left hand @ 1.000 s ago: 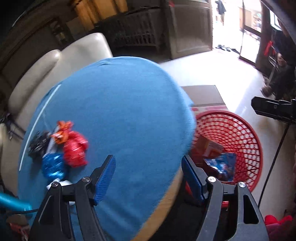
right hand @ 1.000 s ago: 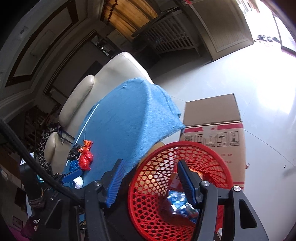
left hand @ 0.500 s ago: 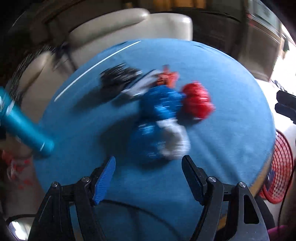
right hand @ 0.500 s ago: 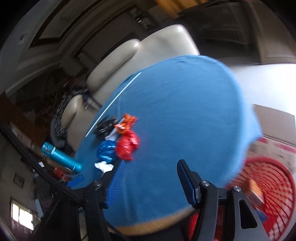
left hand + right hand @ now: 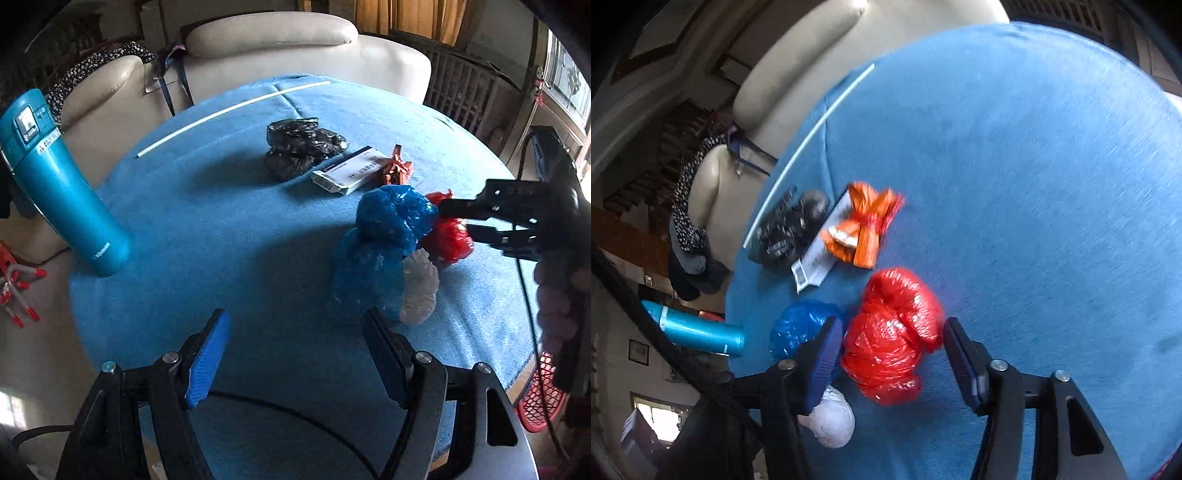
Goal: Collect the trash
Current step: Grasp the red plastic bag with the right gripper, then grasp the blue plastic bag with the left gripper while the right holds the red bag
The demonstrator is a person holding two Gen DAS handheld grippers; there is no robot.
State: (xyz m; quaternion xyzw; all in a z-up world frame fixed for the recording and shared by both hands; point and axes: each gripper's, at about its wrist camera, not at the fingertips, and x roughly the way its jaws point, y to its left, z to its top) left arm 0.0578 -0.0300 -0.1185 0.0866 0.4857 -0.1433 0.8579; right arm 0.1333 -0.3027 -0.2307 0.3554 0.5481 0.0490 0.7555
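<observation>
Red crumpled bag (image 5: 892, 336) lay mid-counter (image 5: 1034, 166) beside blue bag (image 5: 801, 326) | right hand-held gripper (image 5: 892, 356) straddled it, jaws just closing, pads not yet pressing | left hand-held gripper (image 5: 295, 354) half open, empty | advice: squeeze the bag's bulk squarely, clear of blue bag, before lifting.

the left gripper (image 5: 295, 354) has a black angular frame with silver screw heads at its joints, one finger faced with a ribbed bright blue pad (image 5: 207, 358) and the other finger dark on its inner side, and a thin black cable curving across near its base. the right gripper (image 5: 892, 360) is built alike, black with round silver screws, with blue ribbed pads (image 5: 823, 363) on its fingers and a thick black cable running down its left side. from the left wrist view the right gripper's body appears as a black openwork frame with a black cable hanging from it, and the hand (image 5: 557, 295) holding it is blurred at the right edge.
</observation>
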